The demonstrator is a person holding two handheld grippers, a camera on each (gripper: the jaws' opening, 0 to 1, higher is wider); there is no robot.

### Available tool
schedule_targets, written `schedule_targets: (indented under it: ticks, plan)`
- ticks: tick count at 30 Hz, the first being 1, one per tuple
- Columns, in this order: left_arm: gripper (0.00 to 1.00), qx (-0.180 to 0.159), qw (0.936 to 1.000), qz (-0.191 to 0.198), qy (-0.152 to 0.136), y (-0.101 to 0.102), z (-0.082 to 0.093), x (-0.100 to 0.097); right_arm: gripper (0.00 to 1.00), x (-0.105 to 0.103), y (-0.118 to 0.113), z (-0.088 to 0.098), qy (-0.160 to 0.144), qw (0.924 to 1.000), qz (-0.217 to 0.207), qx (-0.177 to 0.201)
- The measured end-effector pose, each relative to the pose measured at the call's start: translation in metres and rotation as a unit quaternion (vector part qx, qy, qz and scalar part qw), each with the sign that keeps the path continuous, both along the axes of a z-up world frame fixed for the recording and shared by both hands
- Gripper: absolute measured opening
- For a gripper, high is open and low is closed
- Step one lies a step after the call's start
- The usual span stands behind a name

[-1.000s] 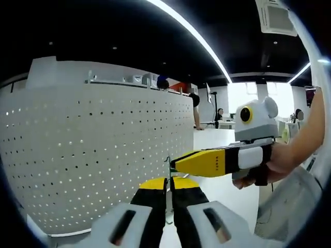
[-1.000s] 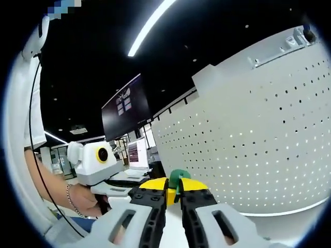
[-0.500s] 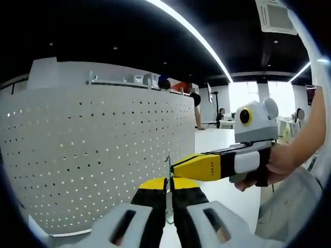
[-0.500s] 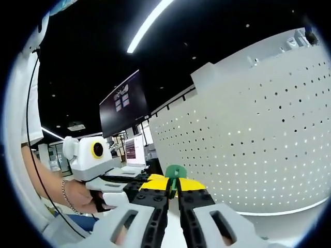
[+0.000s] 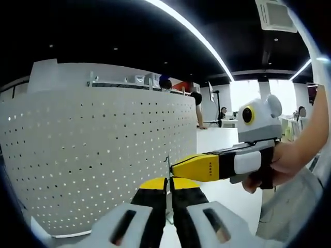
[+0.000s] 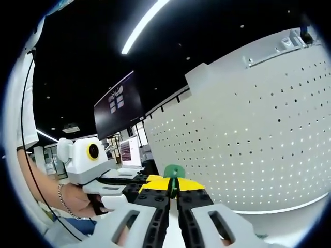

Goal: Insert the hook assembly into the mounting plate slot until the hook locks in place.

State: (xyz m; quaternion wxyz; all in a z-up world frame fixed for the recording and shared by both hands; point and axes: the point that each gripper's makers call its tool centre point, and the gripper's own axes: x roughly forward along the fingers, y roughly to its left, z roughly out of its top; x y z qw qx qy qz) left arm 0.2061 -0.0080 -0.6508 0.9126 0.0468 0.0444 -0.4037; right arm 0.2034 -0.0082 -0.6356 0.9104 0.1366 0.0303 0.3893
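Right hand-held gripper (image 6: pixel 172 190) pinches green hook (image 6: pixel 173 173); no legible writing.

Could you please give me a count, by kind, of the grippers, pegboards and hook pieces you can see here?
Grippers: 2, left and right
Pegboard: 1
Green hook piece: 1
Total: 4

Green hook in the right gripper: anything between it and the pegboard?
Nothing visible. In the right gripper view the green hook sits pinched between the right gripper tips, with open air between it and the white perforated panel. The left gripper comes in beside it from the left, not across the path.
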Motion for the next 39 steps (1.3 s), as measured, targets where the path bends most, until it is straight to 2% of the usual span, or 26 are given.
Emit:
schedule_targets:
  ticks: [6,13,16,19,24,30,39]
  plan:
    - [0.02,0.002,1.0000,0.001,0.003,0.0000,-0.0019,-0.0008,0.01,-0.0001,0.0003,-0.0020,0.013,0.9999,-0.002,-0.007]
    - [0.02,0.002,1.0000,0.000,0.003,-0.0013,-0.0009,-0.0022,0.01,-0.0021,0.0000,-0.0004,0.008,0.9998,0.000,-0.016]
    - [0.02,-0.011,0.9999,-0.003,0.005,-0.0025,0.0024,-0.0030,0.01,-0.0031,-0.0002,0.0036,0.003,0.9999,0.003,-0.010]
    - [0.02,0.005,1.0000,-0.007,0.001,-0.0049,-0.0004,-0.0030,0.01,-0.0028,-0.0016,0.0012,0.008,0.9996,-0.013,-0.025]
    - [0.02,0.005,1.0000,-0.007,0.003,-0.0052,-0.0011,-0.0023,0.01,-0.0016,-0.0023,0.0001,0.008,0.9993,-0.009,-0.036]
    - [0.02,-0.006,1.0000,-0.006,0.003,-0.0042,0.0028,-0.0011,0.00,-0.0011,-0.0029,0.0035,0.007,0.9998,-0.013,-0.014]
    - [0.02,-0.011,0.9999,-0.007,0.005,-0.0049,0.0031,-0.0003,0.00,-0.0010,-0.0038,0.0044,0.012,0.9998,-0.017,-0.006]
